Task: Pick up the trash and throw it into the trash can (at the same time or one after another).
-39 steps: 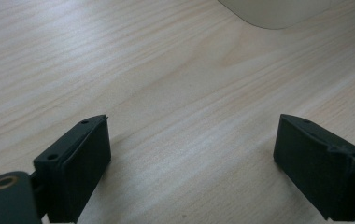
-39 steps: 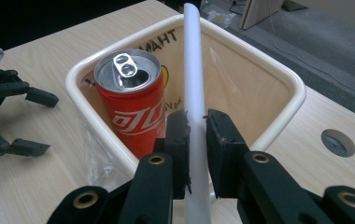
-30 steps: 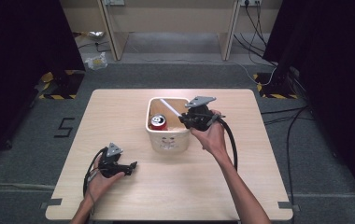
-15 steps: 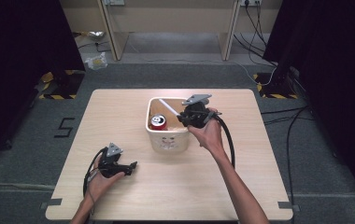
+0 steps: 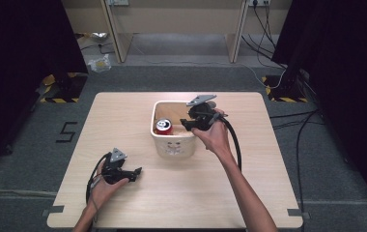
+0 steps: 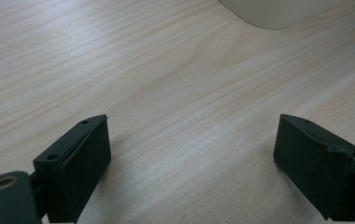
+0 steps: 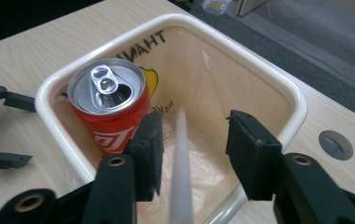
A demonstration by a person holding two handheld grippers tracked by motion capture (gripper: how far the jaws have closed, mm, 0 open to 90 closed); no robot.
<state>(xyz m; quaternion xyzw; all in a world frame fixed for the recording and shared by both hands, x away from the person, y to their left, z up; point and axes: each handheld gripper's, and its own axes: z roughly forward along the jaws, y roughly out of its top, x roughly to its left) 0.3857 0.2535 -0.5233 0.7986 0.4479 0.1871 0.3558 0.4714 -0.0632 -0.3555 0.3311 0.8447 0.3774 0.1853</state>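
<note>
I held the right gripper (image 7: 196, 144) over the bin (image 7: 278, 84); its jaws had just been opening, the white straw (image 7: 181, 158) loose between them, red can (image 7: 110, 105) at ten o'clock.

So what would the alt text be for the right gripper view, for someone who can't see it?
Two black jaws of the right gripper, just opening, hang over a cream tub with a thin white stick loose between them. An opened red soda can stands upright in the tub, on a pale wooden table.
</note>
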